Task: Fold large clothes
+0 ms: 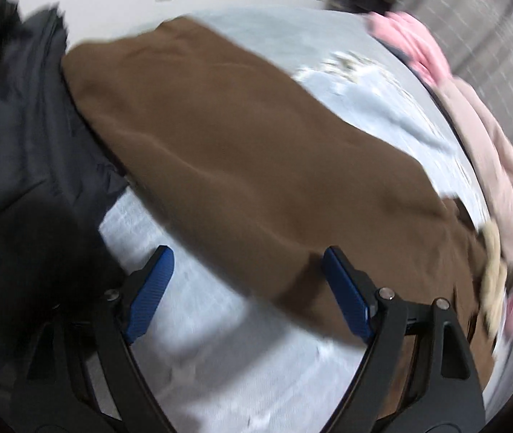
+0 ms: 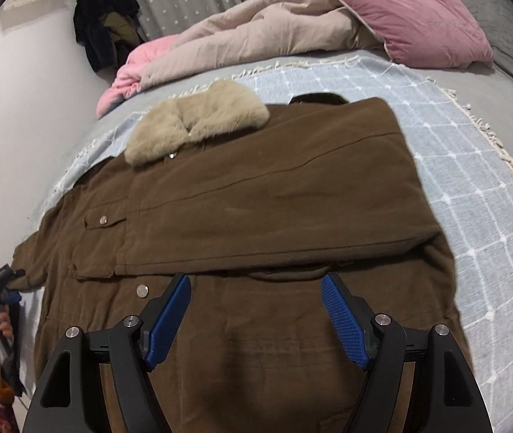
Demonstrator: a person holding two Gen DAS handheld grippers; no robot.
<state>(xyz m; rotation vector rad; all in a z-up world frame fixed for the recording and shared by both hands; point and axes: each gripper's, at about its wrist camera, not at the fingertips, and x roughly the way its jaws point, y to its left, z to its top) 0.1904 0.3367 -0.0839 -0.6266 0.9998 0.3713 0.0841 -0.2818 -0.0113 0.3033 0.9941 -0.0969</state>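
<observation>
A large brown coat [image 2: 256,198] with a beige fur collar [image 2: 198,122] lies flat on the bed. One sleeve is folded across its chest. My right gripper [image 2: 256,288] is open and empty, just above the coat's lower body. My left gripper [image 1: 245,263] is open and empty over the bedspread beside the coat's brown sleeve [image 1: 238,144]. The left gripper also shows in the right wrist view [image 2: 11,278], at the tip of the far left sleeve, held by a hand.
A light blue checked bedspread [image 2: 472,198] covers the bed. A beige and pink duvet [image 2: 274,29] and a pink pillow [image 2: 418,25] lie at the head. Dark clothes [image 2: 105,25] hang by the curtain. A dark garment [image 1: 22,144] fills the left of the left wrist view.
</observation>
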